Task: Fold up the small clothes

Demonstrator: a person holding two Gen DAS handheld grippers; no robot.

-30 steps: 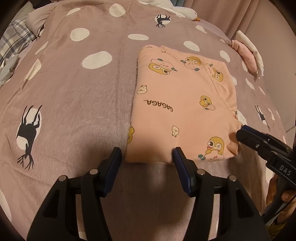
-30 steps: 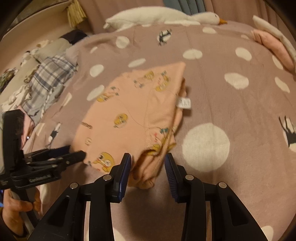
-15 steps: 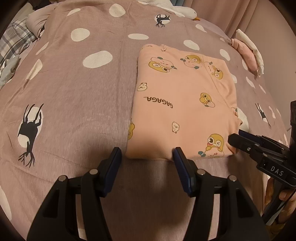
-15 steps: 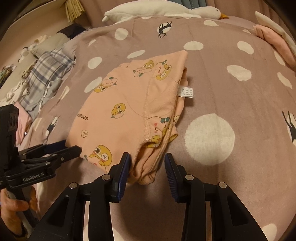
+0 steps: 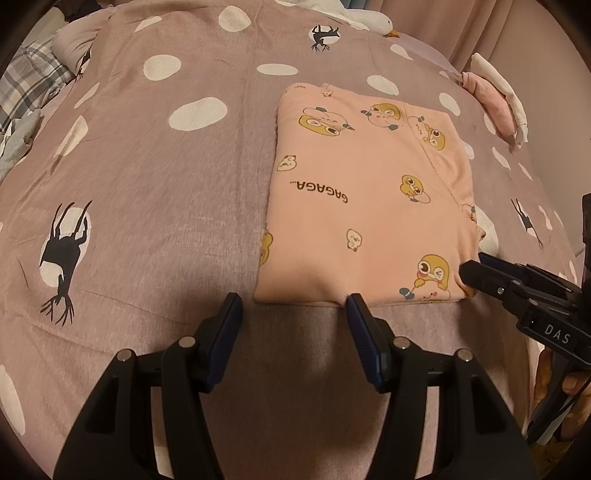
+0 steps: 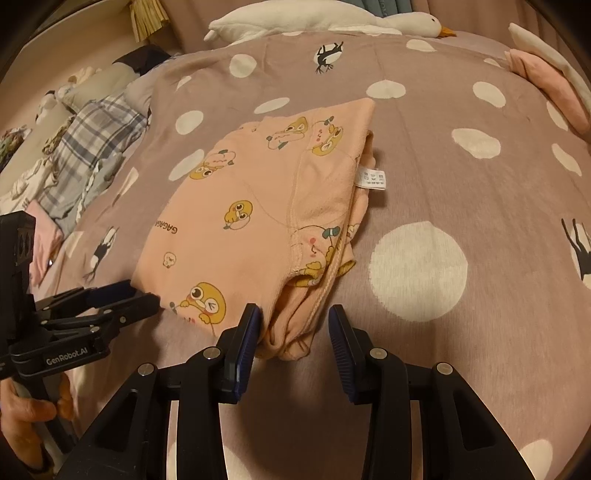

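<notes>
A small peach garment [image 5: 369,199] with yellow duck prints and the word GAGAGA lies folded into a flat rectangle on the bed; it also shows in the right wrist view [image 6: 258,221]. My left gripper [image 5: 293,306] is open and empty at its near edge, the right finger just touching the hem. My right gripper [image 6: 293,317] is open, its jaws on either side of the garment's near bunched corner, not closed on it. It shows from the side in the left wrist view [image 5: 476,271], and the left gripper in the right wrist view [image 6: 147,299].
The bed is covered by a mauve blanket [image 5: 155,177] with white dots and black deer. A white goose plush [image 6: 332,18] lies at the far edge. Plaid and other clothes [image 6: 92,140] are piled at left. A pink and white folded pile [image 5: 495,99] sits at far right.
The right gripper has drawn back slightly and the garment's near corner has settled flat on the bed. The left gripper has barely moved. Both stay open.
</notes>
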